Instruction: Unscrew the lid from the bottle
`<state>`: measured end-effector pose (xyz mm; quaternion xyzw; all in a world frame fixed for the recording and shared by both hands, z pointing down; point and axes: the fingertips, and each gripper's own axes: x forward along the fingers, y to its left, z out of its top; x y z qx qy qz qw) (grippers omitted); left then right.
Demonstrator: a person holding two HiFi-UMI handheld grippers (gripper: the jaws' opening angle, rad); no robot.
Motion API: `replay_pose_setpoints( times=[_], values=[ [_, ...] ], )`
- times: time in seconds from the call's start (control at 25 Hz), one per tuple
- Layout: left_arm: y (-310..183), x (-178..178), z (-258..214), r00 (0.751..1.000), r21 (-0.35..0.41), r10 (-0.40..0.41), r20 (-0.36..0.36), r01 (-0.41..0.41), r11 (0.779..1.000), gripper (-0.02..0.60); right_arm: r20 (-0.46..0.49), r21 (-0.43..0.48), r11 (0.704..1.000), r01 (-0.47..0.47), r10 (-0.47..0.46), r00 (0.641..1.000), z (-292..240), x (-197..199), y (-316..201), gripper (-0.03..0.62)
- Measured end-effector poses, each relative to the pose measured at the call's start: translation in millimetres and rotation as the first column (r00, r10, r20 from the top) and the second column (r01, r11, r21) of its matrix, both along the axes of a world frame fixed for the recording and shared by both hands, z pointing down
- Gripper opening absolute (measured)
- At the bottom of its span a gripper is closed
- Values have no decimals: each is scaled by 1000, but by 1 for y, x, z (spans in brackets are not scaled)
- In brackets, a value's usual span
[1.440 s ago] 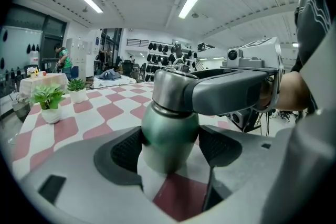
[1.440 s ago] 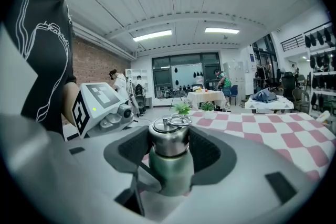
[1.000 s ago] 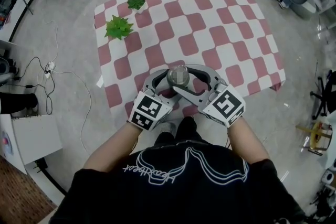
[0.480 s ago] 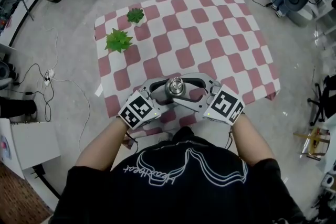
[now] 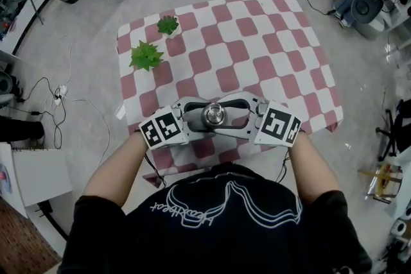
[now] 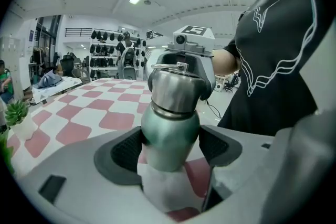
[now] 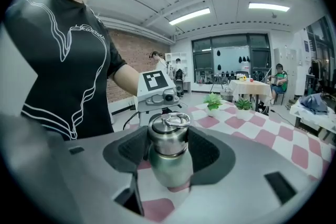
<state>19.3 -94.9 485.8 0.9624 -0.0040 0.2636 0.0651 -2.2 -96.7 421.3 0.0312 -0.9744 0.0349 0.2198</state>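
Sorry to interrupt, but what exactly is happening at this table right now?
A person is working on a green metal bottle with a silver lid at the near edge of the red-and-white checked table. The left gripper clamps the bottle's body with its fingers, and the right gripper closes on the lid. The lid is still on.

The bottle (image 6: pixel 169 136) is pale green, its lid (image 6: pixel 176 89) silver, the tablecloth (image 5: pixel 257 54) red-and-white checked.
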Motion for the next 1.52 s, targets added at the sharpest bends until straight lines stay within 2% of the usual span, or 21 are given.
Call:
replay_pose_setpoints(
  times=[0.2, 0.48, 0.64, 0.84, 1.0, 1.2, 1.52],
  values=[
    [0, 0, 0, 999, 0, 43, 9, -43, 999, 342, 1, -10, 1000, 26, -26, 1000, 0, 0, -1, 242],
    [0, 0, 1, 1000, 3, 27, 10, -27, 1000, 342, 4, -2, 1000, -9, 9, 1000, 1, 0, 0, 243],
    [1, 0, 0, 1000, 0, -21, 7, 21, 1000, 342, 6, 20, 997, -73, 73, 997, 0, 1, -1, 258],
    [2, 0, -2, 991, -3, -133, -1, 133, 991, 342, 77, 19, 980, -199, 197, 977, -11, 5, -1, 299],
    [1, 0, -2, 968, -3, -251, -9, 251, 968, 342, 129, 16, 959, -282, 278, 952, -19, 5, 2, 313],
    [3, 1, -2, 923, -6, -383, -14, 383, 924, 342, 156, 17, 907, -420, 413, 897, -18, 10, 0, 313],
    [4, -1, -1, 844, -7, -535, -20, 535, 845, 342, 175, 1, 863, -505, 497, 850, -11, 9, 5, 277]
  ],
)
